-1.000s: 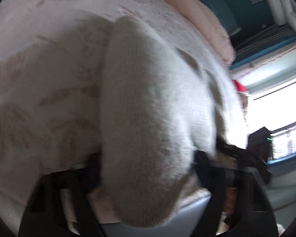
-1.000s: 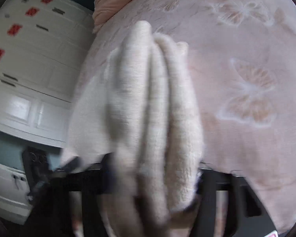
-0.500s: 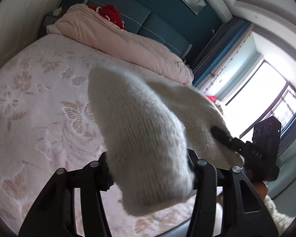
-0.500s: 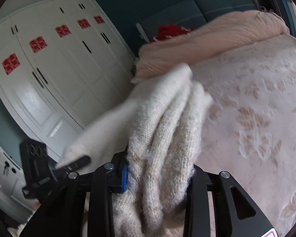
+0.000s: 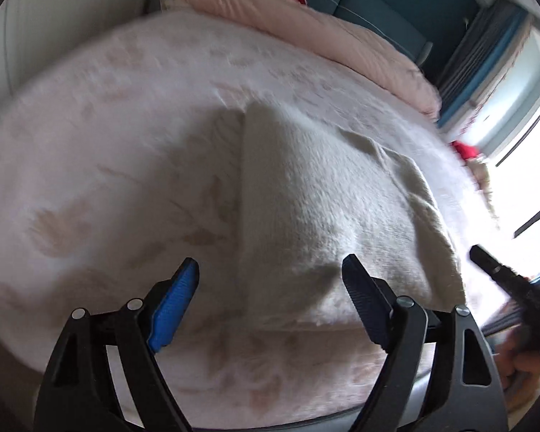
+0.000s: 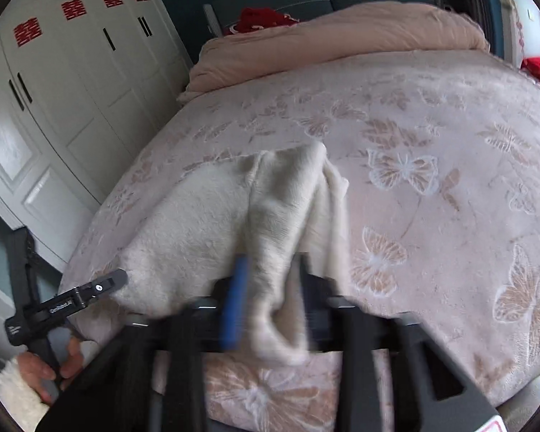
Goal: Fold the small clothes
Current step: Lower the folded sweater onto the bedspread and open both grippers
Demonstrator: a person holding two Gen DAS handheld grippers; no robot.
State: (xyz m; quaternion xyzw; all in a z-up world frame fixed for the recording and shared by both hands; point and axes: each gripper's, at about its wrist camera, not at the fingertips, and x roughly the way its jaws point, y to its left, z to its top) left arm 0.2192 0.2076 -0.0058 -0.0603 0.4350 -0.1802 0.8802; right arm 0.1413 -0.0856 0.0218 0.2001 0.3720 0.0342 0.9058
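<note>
The left view is showing the left tool [image 5: 270, 275] standing wide, its jaws just opened, nothing between them; the knit [image 5: 327, 208] is lying mid-frame on the bed [image 5: 108, 144]. The right view is showing the right tool [image 6: 270, 288], just closed, pinching the knit's bunched edge. A wardrobe [image 6: 64, 100] is filling its upper left.

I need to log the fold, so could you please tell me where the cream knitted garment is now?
The cream knitted garment lies on the pink butterfly-patterned bedspread near its front edge, its right end pinched in the right hand-held gripper.

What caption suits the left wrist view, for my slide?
Open left gripper above a cream knit garment lying on the pink bedspread.
</note>
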